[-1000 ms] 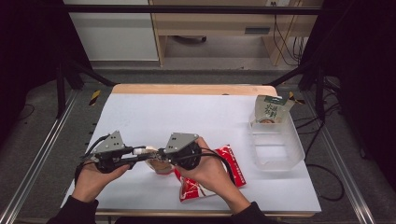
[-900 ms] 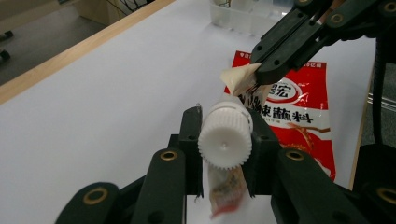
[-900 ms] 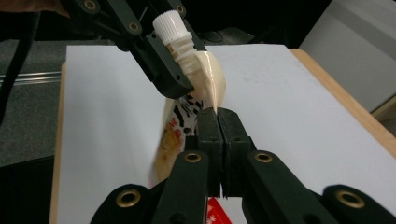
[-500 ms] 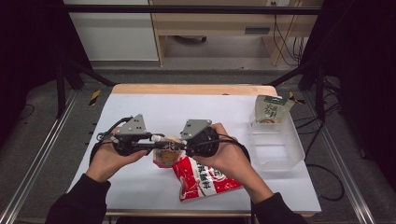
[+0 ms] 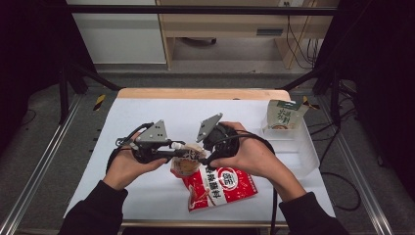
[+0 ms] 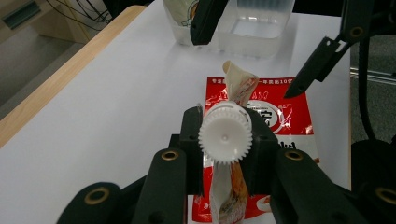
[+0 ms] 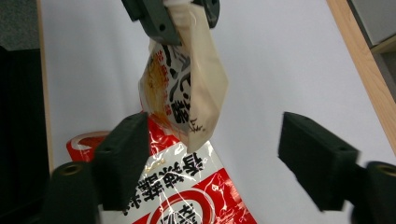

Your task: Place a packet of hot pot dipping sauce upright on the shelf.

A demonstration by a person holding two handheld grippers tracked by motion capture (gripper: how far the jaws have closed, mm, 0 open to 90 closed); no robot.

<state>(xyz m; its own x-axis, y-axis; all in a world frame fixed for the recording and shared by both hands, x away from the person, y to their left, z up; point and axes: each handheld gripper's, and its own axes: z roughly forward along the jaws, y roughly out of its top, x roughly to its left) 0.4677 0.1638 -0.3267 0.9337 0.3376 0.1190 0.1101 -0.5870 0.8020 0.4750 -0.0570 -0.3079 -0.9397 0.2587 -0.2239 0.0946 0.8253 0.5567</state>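
White table (image 5: 147, 112), high view: spouted pouch (image 5: 187, 164) hung between left gripper (image 5: 177, 152) and right gripper (image 5: 204, 159), partly hidden by hands, above red packet (image 5: 222, 187); print unreadable. Left gripper view: jaws clamped the pouch neck just behind its white toothed cap (image 6: 225, 136); the body was cut off below. Right gripper view: jaws wide, just opened, nothing between; beige, crumpled pouch (image 7: 184, 93), its top cropped.
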